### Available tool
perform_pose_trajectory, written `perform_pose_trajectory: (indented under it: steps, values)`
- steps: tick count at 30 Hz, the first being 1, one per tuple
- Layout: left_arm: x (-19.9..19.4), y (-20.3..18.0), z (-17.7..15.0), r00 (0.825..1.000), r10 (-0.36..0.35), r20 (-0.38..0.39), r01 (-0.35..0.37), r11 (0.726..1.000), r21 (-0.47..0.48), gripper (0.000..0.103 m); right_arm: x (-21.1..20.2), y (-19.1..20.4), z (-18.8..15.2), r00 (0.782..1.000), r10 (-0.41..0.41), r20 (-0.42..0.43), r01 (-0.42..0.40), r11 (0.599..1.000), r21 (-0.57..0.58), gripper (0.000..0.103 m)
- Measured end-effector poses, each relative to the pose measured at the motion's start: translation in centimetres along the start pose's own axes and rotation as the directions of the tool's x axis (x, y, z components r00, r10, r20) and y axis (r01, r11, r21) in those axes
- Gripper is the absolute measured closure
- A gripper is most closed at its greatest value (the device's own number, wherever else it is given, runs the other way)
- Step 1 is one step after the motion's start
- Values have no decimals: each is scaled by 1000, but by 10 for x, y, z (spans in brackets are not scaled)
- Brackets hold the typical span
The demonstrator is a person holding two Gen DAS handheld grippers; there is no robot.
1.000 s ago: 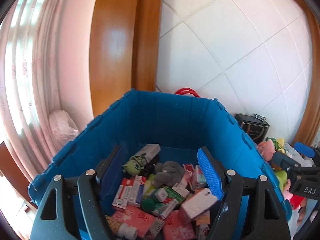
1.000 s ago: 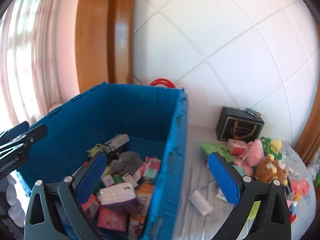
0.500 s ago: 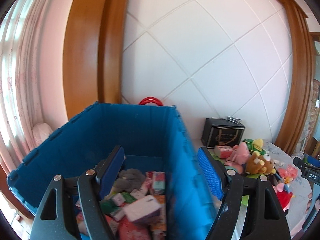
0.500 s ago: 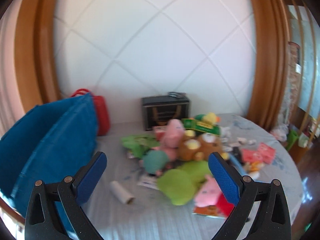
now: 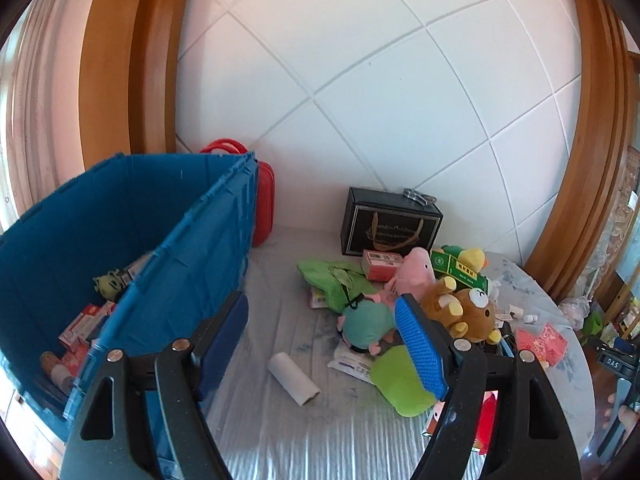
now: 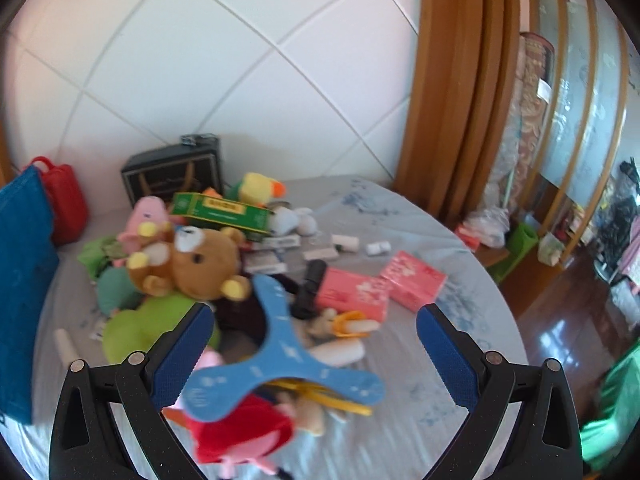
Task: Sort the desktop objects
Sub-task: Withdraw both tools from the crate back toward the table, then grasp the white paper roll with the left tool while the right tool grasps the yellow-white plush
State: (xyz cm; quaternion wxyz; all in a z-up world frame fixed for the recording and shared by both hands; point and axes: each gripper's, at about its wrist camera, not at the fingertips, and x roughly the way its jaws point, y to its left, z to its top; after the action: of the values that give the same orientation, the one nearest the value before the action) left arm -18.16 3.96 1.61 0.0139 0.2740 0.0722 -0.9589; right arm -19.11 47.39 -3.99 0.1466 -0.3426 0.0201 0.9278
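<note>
A blue crate [image 5: 172, 248] with boxes and small toys inside stands on the left of the table; its corner shows in the right wrist view [image 6: 20, 280]. My left gripper [image 5: 320, 344] is open and empty beside the crate, above a white roll [image 5: 294, 378]. My right gripper [image 6: 312, 344] is open and empty above a blue three-armed boomerang [image 6: 280, 360] and a red-dressed pig plush [image 6: 244, 432]. A pile of toys holds a brown bear [image 6: 200, 260], a pink pig [image 5: 414, 272], a teal plush [image 5: 366, 322] and a green box [image 6: 220, 212].
A black gift box [image 5: 390, 222] and a red case [image 5: 262, 200] stand against the white wall. Pink packets [image 6: 384, 284] and small white boxes lie on the right of the table [image 6: 420, 360]. A wooden frame and floor lie beyond the table's right edge.
Both grippers have swung right, away from the crate and toward the toy pile. The right gripper now hangs low over the boomerang and pig plush. Both stay open.
</note>
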Motion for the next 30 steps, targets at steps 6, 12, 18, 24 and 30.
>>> perform_pose_trajectory:
  steps: [6, 12, 18, 24, 30]
  values:
    - [69, -15, -30, 983, 51, -177, -54, 999, -7, 27, 48, -51, -12, 996, -19, -87, 23, 999, 44, 0]
    - [156, -5, -74, 922, 95, -376, -120, 992, -44, 27, 95, -83, -36, 983, 8, -185, 9, 996, 90, 0]
    - [224, 10, -110, 847, 123, -518, -174, 984, -51, 27, 141, -98, -54, 959, 33, -282, 5, 991, 132, 0]
    - [266, 32, -123, 803, 191, -565, -267, 962, -53, 27, 176, -96, -52, 949, 75, -306, -27, 987, 159, 0]
    - [295, 43, -138, 756, 187, -627, -270, 962, -38, 27, 214, -86, -39, 941, 158, -299, -107, 978, 178, 0]
